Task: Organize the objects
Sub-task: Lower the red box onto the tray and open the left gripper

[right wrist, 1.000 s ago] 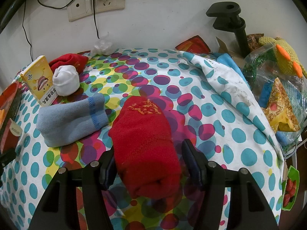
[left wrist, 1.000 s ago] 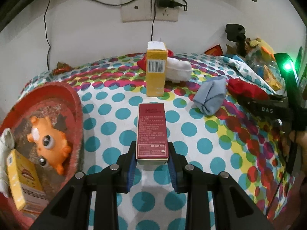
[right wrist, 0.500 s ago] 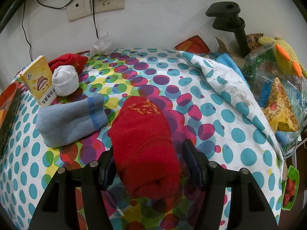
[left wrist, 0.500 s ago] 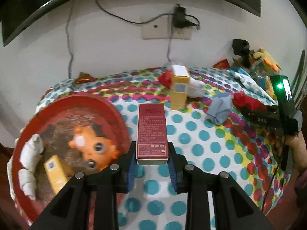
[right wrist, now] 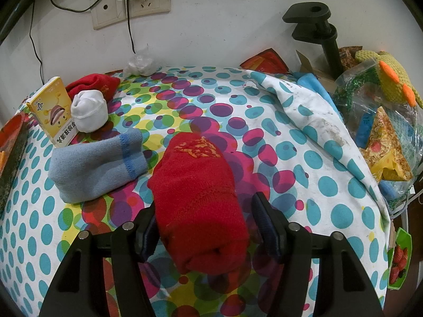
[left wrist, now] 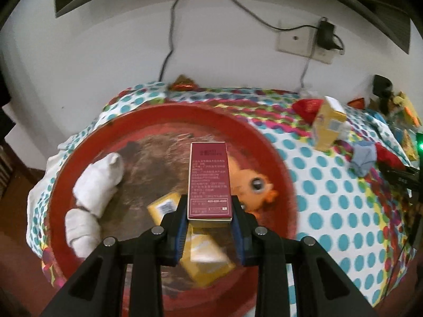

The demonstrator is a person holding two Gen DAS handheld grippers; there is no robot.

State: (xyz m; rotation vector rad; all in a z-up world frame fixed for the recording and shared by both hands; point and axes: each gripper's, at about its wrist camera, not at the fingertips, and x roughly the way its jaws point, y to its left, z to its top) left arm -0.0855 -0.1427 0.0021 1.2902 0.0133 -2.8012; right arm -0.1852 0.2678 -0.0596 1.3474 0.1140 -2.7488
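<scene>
The left gripper is clamped tight on the maroon box, holding it above the red tray, over the orange toy and yellow boxes. The right gripper straddles the rolled red sock on the dotted cloth: its left pad touches the sock, its right pad stands clear, jaws apart.

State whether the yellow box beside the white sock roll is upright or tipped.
Upright: in the right wrist view the yellow box stands on end on the dotted cloth, beside the white sock roll.
</scene>
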